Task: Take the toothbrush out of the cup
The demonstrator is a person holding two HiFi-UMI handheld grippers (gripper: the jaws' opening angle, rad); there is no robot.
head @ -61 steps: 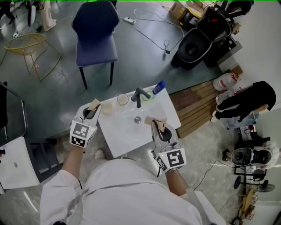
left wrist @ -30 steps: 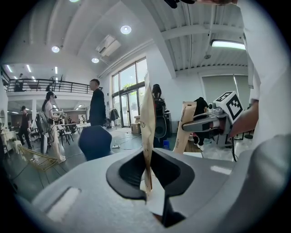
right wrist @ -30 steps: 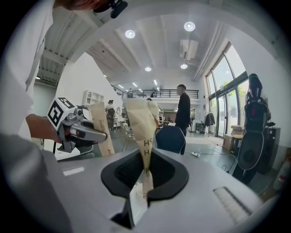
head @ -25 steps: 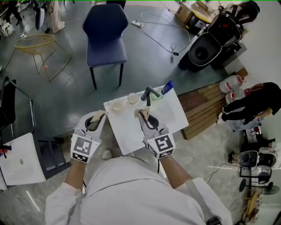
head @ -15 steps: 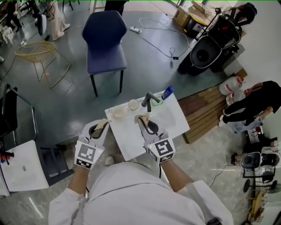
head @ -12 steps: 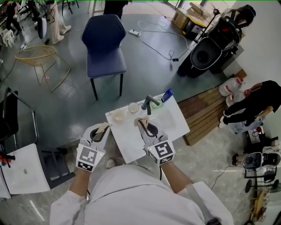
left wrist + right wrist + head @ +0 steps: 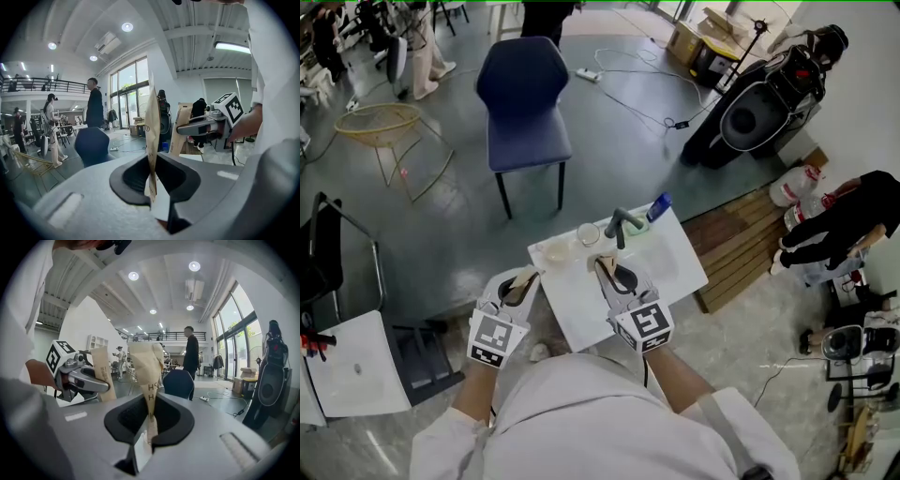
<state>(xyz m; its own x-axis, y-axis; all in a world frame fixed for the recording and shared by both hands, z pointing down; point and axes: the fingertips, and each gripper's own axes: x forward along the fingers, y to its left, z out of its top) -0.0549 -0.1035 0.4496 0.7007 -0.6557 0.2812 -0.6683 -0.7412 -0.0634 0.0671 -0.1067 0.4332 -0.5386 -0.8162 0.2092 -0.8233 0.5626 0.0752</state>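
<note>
- White sink (image 7: 675, 267) on a grey floor, seen from steeply above; dark faucet (image 7: 620, 223) at the far edge.
- Just right of faucet: green holder (image 7: 639, 223), cup or dish not clear, with blue thing (image 7: 658, 206) leaning out of it to the right; too small to tell as a toothbrush.
- Just left of faucet: clear cup (image 7: 589, 233), nothing seen sticking out of it; further left, pale round dish (image 7: 553, 251).
- Left gripper (image 7: 525, 276): closed, tan pads pressed flat together, nothing between them; held just off the sink's left edge, near the dish, well apart from green holder.
- Right gripper (image 7: 602, 264): likewise closed and empty, tan pads meeting in a thin seam; held over the sink's near half, tips toward faucet and short of it, touching nothing.
- Side by side and roughly parallel, each showing in the other's view.
- Beyond the sink: blue chair (image 7: 523, 98); to the right, wooden slats (image 7: 741, 248) on the floor.
</note>
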